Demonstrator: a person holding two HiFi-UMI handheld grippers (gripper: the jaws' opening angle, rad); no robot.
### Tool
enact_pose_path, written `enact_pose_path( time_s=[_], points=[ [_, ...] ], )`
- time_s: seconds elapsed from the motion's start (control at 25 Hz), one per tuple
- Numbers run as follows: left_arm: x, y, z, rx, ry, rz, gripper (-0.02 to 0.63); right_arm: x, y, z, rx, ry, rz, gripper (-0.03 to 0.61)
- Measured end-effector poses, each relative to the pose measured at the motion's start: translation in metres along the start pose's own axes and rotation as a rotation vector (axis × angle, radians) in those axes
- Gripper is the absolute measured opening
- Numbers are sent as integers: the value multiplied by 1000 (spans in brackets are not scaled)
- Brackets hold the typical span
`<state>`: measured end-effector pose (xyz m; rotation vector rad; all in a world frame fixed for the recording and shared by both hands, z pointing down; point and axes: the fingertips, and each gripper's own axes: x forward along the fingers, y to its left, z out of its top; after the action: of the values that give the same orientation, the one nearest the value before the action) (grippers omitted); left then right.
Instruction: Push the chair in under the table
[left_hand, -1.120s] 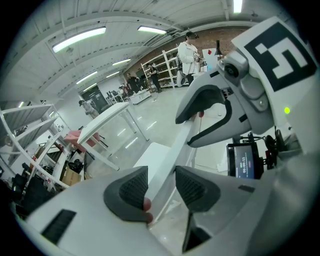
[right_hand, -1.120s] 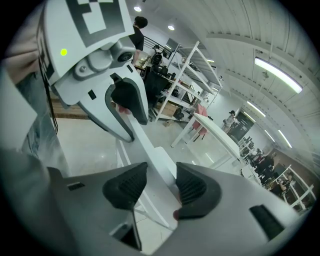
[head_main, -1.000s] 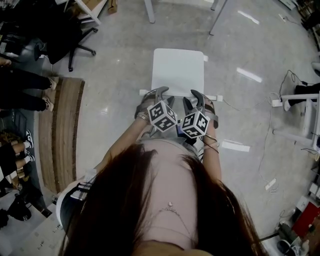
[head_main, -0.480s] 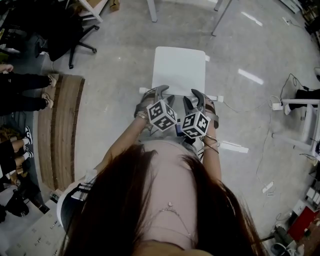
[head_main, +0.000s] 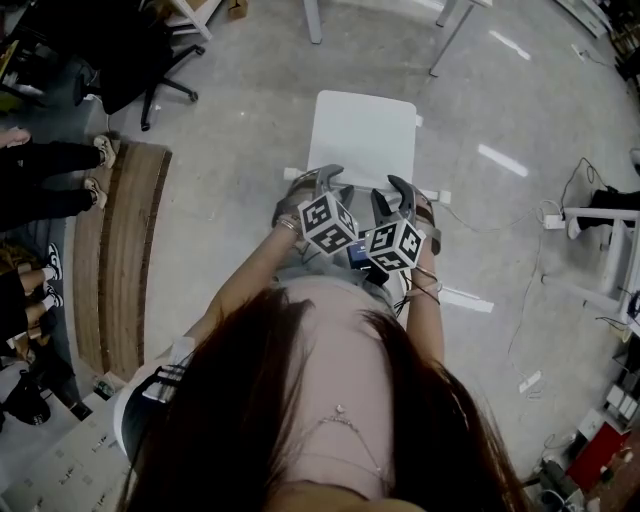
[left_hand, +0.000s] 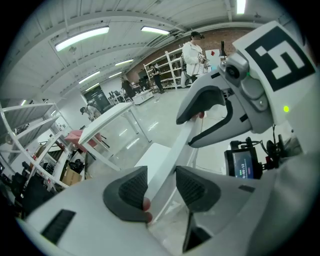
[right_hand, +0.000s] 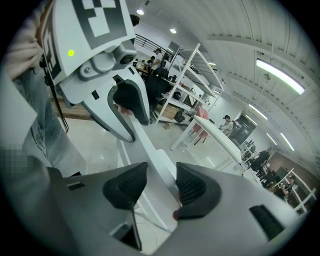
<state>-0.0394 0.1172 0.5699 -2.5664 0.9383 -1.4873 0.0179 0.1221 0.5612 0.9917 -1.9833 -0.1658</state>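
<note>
A white chair (head_main: 365, 135) stands on the grey floor, its seat pointing toward the white table's legs (head_main: 313, 20) at the top of the head view. My left gripper (head_main: 322, 182) and right gripper (head_main: 396, 192) sit side by side on the chair's backrest top rail. In the left gripper view the rail (left_hand: 167, 162) runs between the pads of the left gripper (left_hand: 161, 187) and fills the gap. The right gripper (right_hand: 161, 187) holds the same rail (right_hand: 157, 167) the same way. The table top (left_hand: 107, 120) shows ahead.
A black office chair (head_main: 150, 60) and a long wooden board (head_main: 125, 260) lie to the left, with people's legs (head_main: 50, 160) beyond. Cables and a power strip (head_main: 550, 212) run on the right near a white frame (head_main: 612, 235). Shelving (right_hand: 192, 75) stands farther off.
Both grippers stay on the backrest rail. The chair and the table legs sit slightly higher and further right in the head view; no clear move of the chair.
</note>
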Motion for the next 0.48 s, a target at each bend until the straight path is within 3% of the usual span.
enact_pose_path(
  time_s=[0.48],
  points=[
    [13,23,4,2,-2,2,183,20,-15,9,-1,-4,-2,184]
  ],
)
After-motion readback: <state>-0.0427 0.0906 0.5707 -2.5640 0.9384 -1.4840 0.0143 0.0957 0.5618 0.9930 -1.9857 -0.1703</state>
